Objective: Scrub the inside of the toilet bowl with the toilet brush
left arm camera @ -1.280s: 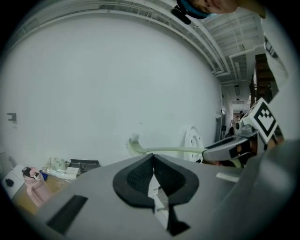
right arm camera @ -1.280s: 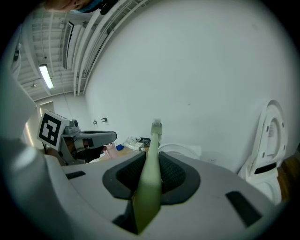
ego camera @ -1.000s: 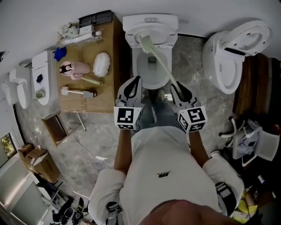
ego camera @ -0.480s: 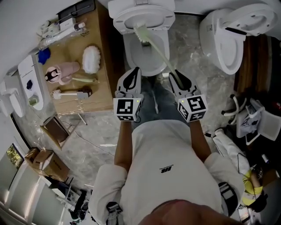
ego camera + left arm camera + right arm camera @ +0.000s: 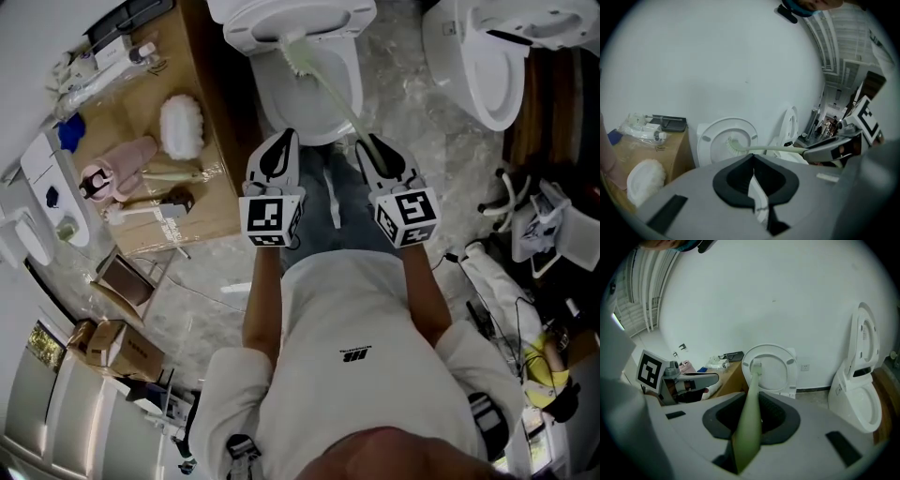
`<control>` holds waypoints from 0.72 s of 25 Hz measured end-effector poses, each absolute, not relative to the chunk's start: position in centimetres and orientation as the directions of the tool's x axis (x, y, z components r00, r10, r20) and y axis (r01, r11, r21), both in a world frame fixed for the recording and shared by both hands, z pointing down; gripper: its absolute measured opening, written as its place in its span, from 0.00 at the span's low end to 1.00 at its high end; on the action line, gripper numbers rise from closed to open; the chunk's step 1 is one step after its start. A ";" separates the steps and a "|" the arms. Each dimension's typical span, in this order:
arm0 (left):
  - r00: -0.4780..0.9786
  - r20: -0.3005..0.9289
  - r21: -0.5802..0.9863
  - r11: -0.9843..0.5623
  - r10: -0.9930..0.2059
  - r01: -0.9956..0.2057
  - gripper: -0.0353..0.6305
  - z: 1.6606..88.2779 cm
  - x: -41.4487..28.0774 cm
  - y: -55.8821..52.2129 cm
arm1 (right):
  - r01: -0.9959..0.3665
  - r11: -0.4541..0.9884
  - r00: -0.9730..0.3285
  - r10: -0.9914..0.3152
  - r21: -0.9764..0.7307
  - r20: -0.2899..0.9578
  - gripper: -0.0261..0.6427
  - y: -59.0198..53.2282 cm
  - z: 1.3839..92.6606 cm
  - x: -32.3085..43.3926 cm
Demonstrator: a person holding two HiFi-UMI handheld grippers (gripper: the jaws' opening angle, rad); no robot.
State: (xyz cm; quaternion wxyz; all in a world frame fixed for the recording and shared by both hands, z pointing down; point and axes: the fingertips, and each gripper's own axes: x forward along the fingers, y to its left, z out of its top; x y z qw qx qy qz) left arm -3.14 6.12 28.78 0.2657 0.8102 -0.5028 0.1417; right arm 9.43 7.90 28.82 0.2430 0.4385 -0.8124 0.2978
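Head view: a person stands over a white toilet bowl (image 5: 291,112), holding a gripper in each hand. The right gripper (image 5: 367,145) is clamped on the pale green handle of the toilet brush (image 5: 328,89). Its bristle head reaches the back of the bowl, under the raised seat (image 5: 328,14). The left gripper (image 5: 281,141) hovers alongside with its jaws together and empty. A wooden bench (image 5: 211,112) stands left of the toilet.
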 end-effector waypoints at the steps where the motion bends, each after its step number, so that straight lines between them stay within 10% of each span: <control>1: 0.457 0.500 0.290 -0.355 -0.735 -0.889 0.07 29.4 -3.3 6.1 | -0.859 0.435 -0.494 -0.567 -0.269 0.659 0.16 7.9 29.3 9.3; 18: 0.518 0.573 0.338 -0.393 -0.635 -0.855 0.07 38.4 -4.1 6.4 | -0.893 0.369 -0.423 -0.486 -0.259 0.765 0.16 9.3 38.5 8.6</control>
